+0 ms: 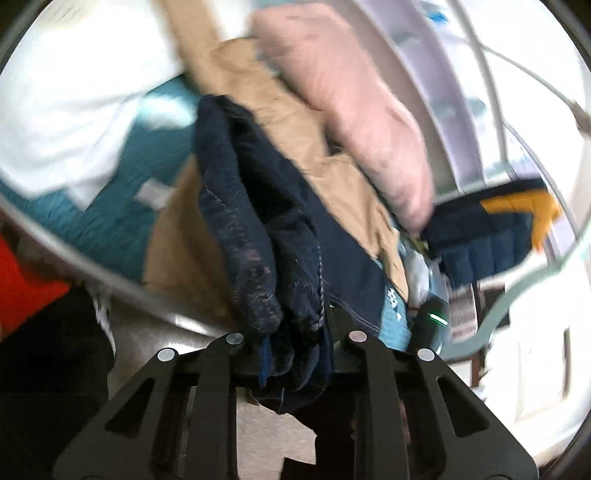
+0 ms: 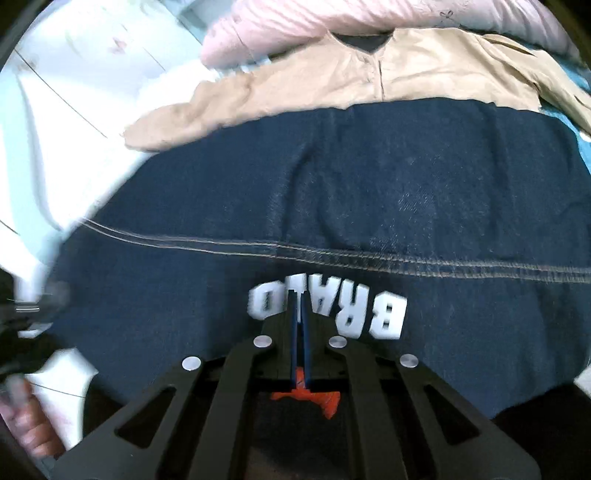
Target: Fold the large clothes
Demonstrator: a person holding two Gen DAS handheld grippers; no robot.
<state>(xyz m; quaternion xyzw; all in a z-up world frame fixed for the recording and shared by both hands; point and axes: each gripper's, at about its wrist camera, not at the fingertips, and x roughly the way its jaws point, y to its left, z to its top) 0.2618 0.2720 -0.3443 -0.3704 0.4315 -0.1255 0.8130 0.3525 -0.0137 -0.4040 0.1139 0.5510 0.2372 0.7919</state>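
Your left gripper (image 1: 291, 354) is clenched on a bunched edge of the dark navy denim garment (image 1: 258, 236), lifted above the tan shirt (image 1: 295, 122). Your right gripper (image 2: 299, 325), fully closed, pins its flat near part. Step: first fold. Next, carry the edge across evenly.

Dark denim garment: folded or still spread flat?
Partly gathered. The left gripper pinches a bunched edge of the dark denim garment; in the right wrist view the rest lies spread.

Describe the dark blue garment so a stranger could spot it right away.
Start at the pile of clothes: a pink garment farthest back, then a tan shirt. Nearest lies the dark blue denim garment, the only one with tan double stitching and white block letters.
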